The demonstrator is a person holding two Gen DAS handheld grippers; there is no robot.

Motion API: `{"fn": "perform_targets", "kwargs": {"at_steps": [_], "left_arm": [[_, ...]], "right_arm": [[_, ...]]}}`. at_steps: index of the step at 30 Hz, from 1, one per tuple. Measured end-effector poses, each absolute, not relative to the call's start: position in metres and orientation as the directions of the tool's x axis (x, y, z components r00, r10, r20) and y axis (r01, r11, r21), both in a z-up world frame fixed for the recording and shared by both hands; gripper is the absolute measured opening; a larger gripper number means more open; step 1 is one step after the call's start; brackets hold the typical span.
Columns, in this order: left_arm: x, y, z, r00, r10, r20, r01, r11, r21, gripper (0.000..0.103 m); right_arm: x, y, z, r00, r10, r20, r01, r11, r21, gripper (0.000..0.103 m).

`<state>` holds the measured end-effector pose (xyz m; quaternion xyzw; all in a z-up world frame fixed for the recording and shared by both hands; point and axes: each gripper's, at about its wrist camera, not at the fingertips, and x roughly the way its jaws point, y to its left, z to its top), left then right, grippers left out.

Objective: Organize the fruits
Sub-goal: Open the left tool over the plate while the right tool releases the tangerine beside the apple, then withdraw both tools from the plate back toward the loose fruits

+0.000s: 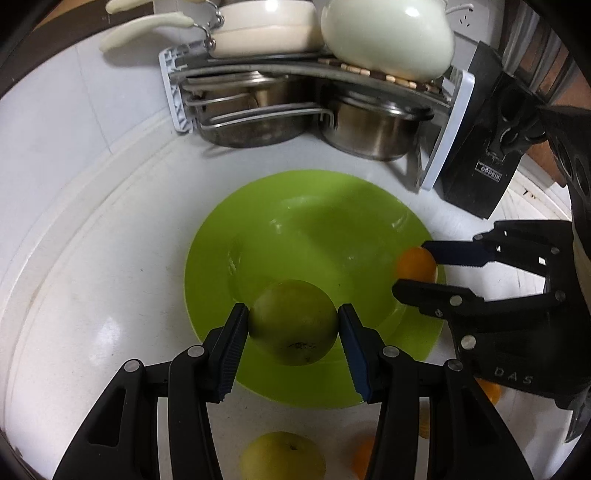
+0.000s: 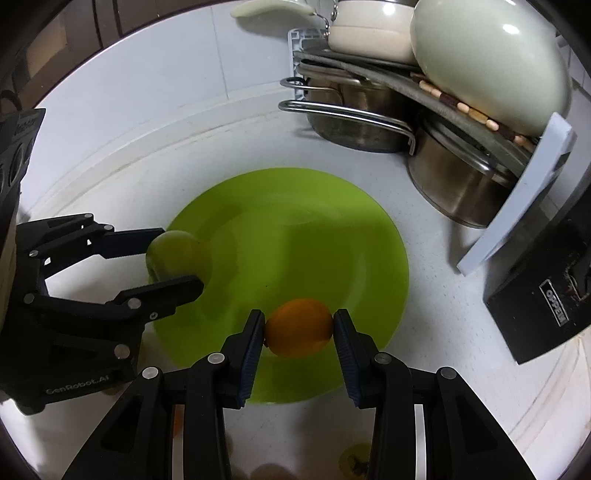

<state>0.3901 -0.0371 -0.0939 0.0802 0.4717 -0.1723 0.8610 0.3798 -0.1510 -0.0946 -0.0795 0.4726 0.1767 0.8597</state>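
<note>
We hold the green apple [image 1: 293, 323] tight in our left hand-held gripper [image 1: 291, 325] and the orange [image 2: 299, 328] in our right hand-held gripper [image 2: 299, 328] — both over the green plate [image 1: 295, 206] — so we should lower them gently before letting go.

My shiny green plastic plate [image 1: 314, 206], shiny metal pots [image 1: 369, 136], glossy cream kettle [image 1: 388, 33], my matt black plastic tongs [image 1: 293, 325] with ridged pads [image 1: 232, 350]
</note>
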Motion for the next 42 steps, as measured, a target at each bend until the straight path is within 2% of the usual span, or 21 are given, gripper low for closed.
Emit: {"fn": "perform_targets", "kwargs": {"at_steps": [7,10,24,26,30,37,42], "left_arm": [[0.392,-0.036,-0.098,0.488,-0.220,-0.845,0.365,0.931,-0.032,0.050],[0.387,-0.034,-0.091,0.512,-0.218,-0.831,0.361,0.932,-0.022,0.056],[0.333,-0.022,-0.048,0.638,-0.206,-0.742,0.331,0.943,0.023,0.070],[0.323,-0.021,-0.040,0.658,-0.206,-0.725,0.331,0.943,0.032,0.073],[0.303,-0.015,-0.023,0.694,-0.209,-0.689,0.310,0.951,0.024,0.079],[0.268,-0.001,0.000,0.752,-0.204,-0.627,0.267,0.964,0.006,0.085],[0.241,0.009,0.007,0.780,-0.185,-0.597,0.242,0.970,0.015,0.090]], "right_arm": [[0.386,-0.153,-0.099,0.485,0.231,-0.844,-0.371,0.928,0.040,0.041],[0.385,-0.155,-0.097,0.492,0.240,-0.837,-0.362,0.931,0.054,0.046],[0.334,-0.162,-0.056,0.622,0.221,-0.751,-0.315,0.949,0.018,0.046],[0.326,-0.162,-0.049,0.639,0.222,-0.736,-0.311,0.950,0.017,0.051],[0.303,-0.162,-0.034,0.687,0.207,-0.697,-0.294,0.956,-0.006,0.052],[0.263,-0.162,-0.011,0.758,0.184,-0.625,-0.264,0.964,-0.037,0.066],[0.238,-0.154,-0.002,0.780,0.202,-0.592,-0.267,0.963,-0.024,0.067]]}}
